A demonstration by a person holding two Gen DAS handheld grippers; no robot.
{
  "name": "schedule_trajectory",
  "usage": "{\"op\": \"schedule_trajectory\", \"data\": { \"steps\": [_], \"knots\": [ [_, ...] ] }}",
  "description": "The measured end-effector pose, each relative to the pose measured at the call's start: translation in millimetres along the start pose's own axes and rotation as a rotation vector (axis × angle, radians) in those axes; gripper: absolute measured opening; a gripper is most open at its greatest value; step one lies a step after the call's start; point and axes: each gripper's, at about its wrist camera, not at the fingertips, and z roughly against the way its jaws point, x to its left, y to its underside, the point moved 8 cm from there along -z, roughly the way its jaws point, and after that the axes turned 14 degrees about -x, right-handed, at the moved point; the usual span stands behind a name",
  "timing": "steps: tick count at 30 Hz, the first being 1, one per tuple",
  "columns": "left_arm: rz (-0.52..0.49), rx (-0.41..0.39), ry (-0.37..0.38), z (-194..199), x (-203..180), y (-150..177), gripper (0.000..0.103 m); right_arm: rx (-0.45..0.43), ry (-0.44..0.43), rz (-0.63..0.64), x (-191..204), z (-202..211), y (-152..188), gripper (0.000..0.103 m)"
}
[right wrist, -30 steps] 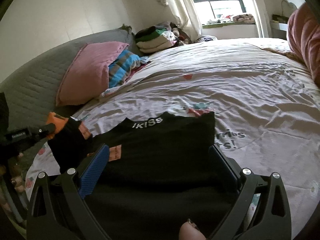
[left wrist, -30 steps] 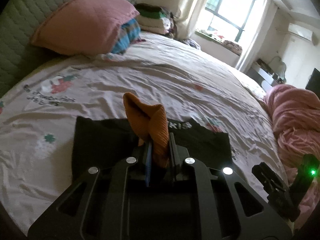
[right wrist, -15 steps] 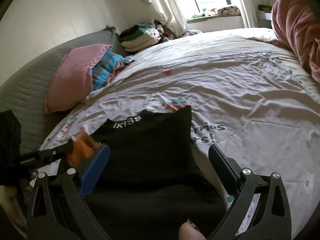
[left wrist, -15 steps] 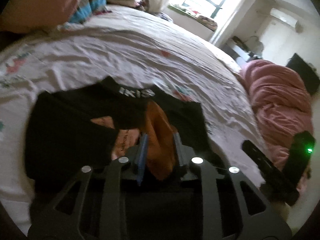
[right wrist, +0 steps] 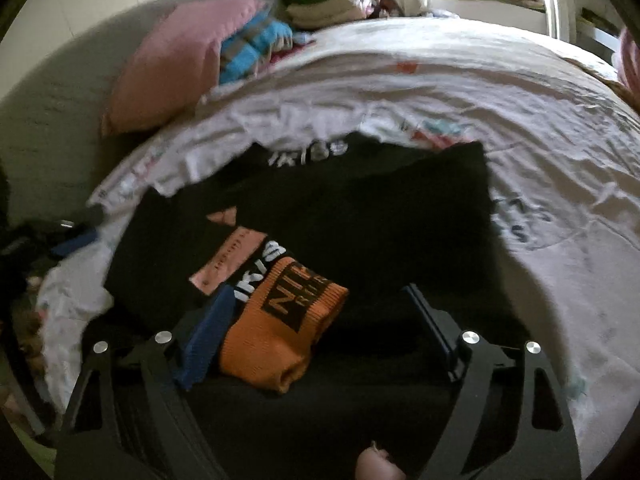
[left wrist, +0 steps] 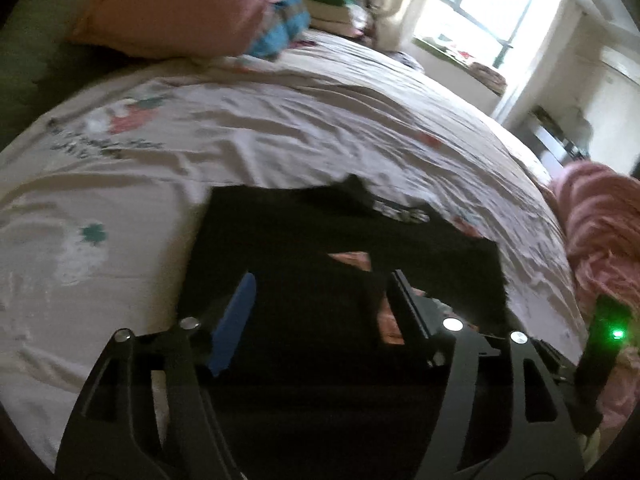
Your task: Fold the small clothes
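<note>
A black garment (left wrist: pixel 320 248) with white lettering and pink patches lies flat on the bed; it also shows in the right wrist view (right wrist: pixel 360 208). Its sleeve with an orange ribbed cuff (right wrist: pixel 276 328) lies folded over the body, seen only in the right wrist view. My left gripper (left wrist: pixel 324 280) is open and empty just above the black cloth. My right gripper (right wrist: pixel 320 300) is open over the garment, its blue left finger (right wrist: pixel 208 328) beside the orange cuff, touching or nearly so.
The bed has a pale printed sheet (left wrist: pixel 240 120). A pink pillow (left wrist: pixel 180 4) and folded clothes (right wrist: pixel 320 0) sit at the head. A pink blanket (left wrist: pixel 600 220) lies at the right. The right gripper's body with a green light (left wrist: pixel 616 334) shows at the edge.
My left gripper has opened and let go of the orange cuff, which now lies on the black garment. The right gripper has moved over the garment beside the cuff.
</note>
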Motion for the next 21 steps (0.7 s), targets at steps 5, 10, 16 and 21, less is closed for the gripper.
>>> {"op": "schedule_trajectory", "data": {
  "steps": [5, 10, 16, 21],
  "knots": [
    [0.041, -0.056, -0.053, 16, 35, -15, 0.065, 0.081, -0.060, -0.006, 15, -28, 16, 0.024],
    [0.117, -0.086, -0.063, 26, 63, -27, 0.066, -0.019, -0.126, 0.053, 42, -6, -14, 0.013],
    [0.119, -0.091, -0.075, 27, 67, -28, 0.066, -0.216, -0.186, 0.203, 70, 40, -87, 0.013],
    [0.089, -0.072, -0.062, 19, 56, -22, 0.066, -0.236, -0.102, 0.266, 52, 39, -104, 0.012]
  ]
}}
